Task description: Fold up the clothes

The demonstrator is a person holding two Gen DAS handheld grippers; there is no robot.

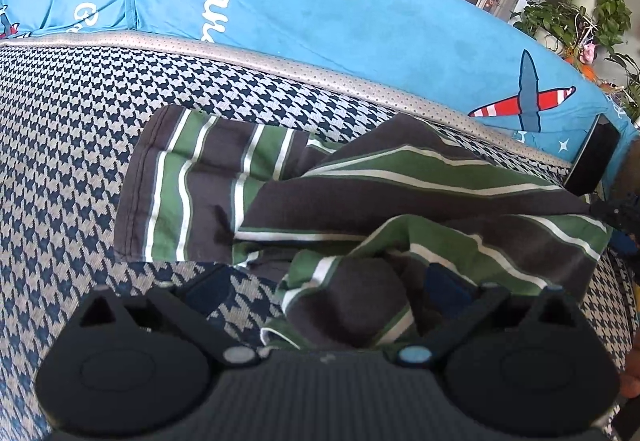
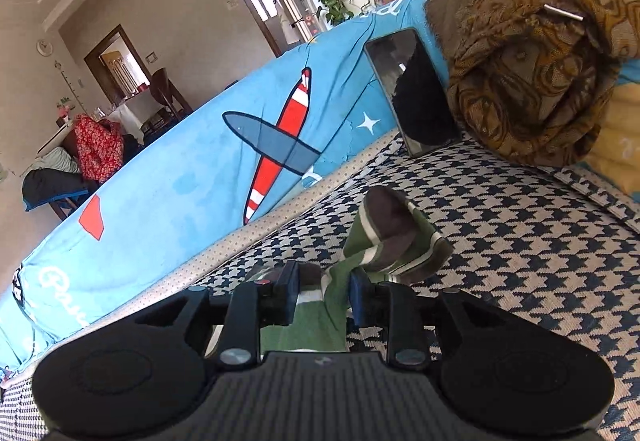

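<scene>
- Clearly, our left tool point(image 1: 326, 289) tilts down over the houndstooth seat cover point(image 1: 72, 161), its fingers spread wide on either side of a bunched fold of the striped garment point(image 1: 360, 201)
- We cannot see its pads pressing that fold: the left finger point(image 1: 208, 293) stands over bare houndstooth and the other point(image 1: 444, 289) is half buried in cloth, so we call this tool released
- Our right tool point(image 2: 324, 295) points less steeply, and its two blue pads sit close together, clenched on a green and white strip of the striped garment point(image 2: 396, 237), whose end curls up just beyond the fingertips
- In the left view, the garment lies crumpled on the seat cover, one part flat to the left and the rest heaped towards the right edge, where the right tool point(image 1: 616, 213) shows only as a dark sliver
- Behind runs a blue printed cover point(image 2: 180, 169), with a dark phone point(image 2: 416, 93) leaning against it and a brown patterned cloth point(image 2: 532, 49) piled beside it
- Most of the garment is hidden beneath the tool body in the right view
</scene>
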